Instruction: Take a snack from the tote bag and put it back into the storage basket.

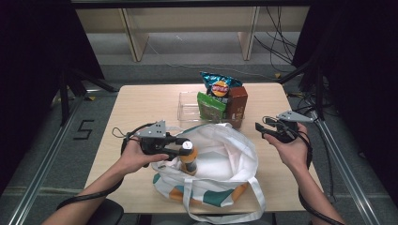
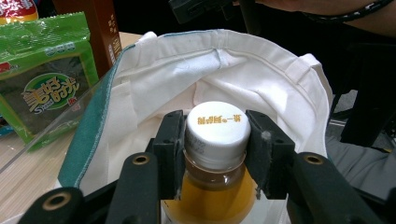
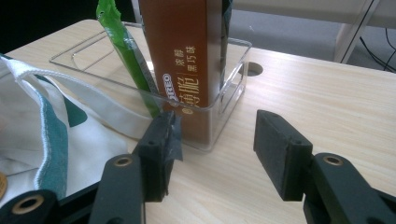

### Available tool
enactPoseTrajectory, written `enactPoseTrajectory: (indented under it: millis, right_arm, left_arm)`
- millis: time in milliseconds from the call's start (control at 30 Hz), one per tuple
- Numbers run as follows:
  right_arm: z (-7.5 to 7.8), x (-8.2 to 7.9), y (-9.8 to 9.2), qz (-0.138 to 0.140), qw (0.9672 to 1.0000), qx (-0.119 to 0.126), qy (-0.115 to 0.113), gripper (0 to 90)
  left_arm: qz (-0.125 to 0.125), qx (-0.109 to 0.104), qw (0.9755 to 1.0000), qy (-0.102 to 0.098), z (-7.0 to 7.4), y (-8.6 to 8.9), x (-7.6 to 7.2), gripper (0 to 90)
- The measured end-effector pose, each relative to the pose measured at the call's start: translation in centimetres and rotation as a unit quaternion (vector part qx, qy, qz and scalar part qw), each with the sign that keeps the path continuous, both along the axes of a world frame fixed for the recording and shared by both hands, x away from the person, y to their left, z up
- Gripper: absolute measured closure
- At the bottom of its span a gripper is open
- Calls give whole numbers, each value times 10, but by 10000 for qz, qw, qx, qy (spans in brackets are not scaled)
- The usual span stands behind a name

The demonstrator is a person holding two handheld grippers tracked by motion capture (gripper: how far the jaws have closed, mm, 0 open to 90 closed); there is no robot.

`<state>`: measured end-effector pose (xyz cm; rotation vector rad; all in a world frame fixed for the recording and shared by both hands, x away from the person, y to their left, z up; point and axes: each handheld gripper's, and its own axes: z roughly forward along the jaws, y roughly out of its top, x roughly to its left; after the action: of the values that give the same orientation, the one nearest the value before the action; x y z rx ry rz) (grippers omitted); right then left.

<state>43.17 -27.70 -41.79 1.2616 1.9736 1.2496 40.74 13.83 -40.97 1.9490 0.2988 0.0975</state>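
My left gripper is shut on a drink bottle with a white cap and orange liquid, gripping it at the cap. The bottle hangs upright over the open mouth of a white tote bag with green and orange trim. My right gripper is open with nothing between its pads, hovering over the table to the right of the bag. In front of it stands a clear plastic bin holding a brown cookie box, a green seaweed pack and a blue chip bag.
The light wooden table has bare surface to the left of the bin and right of the bag. A cable hole sits in the tabletop behind the bin. Dark stands flank the table; cables lie on the floor beyond it.
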Motion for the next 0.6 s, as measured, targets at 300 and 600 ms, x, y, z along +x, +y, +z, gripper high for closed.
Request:
enactPoseTrajectory:
  millis: [300,600]
  right_arm:
    - [2,-2,0,-5,10000,3,58,495]
    - [3,-1,1,-15,10000,20,88,493]
  left_arm:
    - [582,-258,9979,72,-3,4,-11,421]
    - [1490,-732,9858,234,4,6,-34,363]
